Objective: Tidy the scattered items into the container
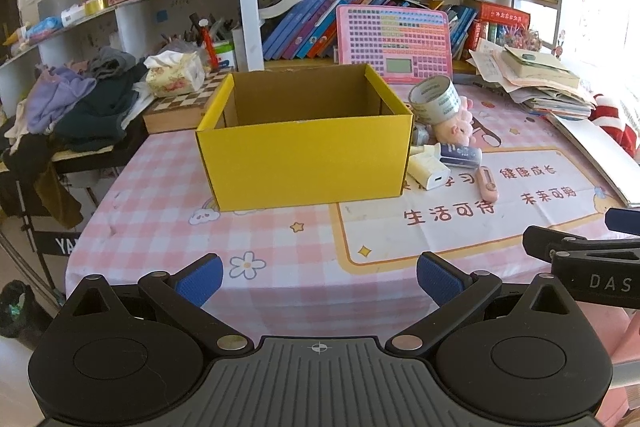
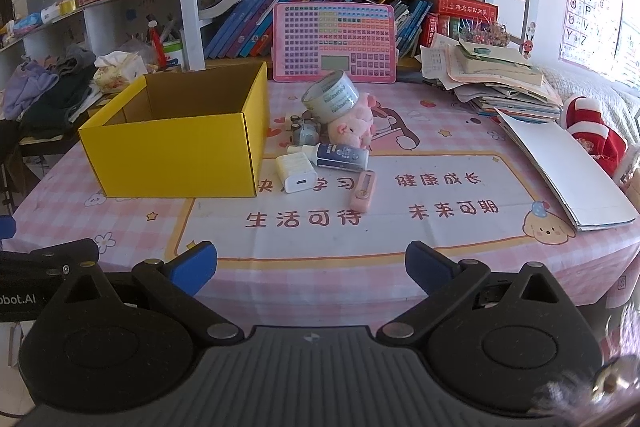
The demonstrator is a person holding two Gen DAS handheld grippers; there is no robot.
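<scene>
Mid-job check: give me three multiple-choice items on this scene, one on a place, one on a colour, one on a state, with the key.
1. Where do the scattered items lie relative to the box?
A. to its right
B. inside it
C. to its left

2. What colour is the box outside?
A. blue
B. yellow
C. green

3. How does the right gripper stand?
A. shut on the tape roll
B. shut on nothing
C. open, holding nothing

Key: 1 A, the charger, white bottle, pink plush and tape roll cluster right of it; 2 B, its walls are yellow; 3 C, its blue fingers stand wide apart.

Charger, bottle and tape lie right of the box.
</scene>
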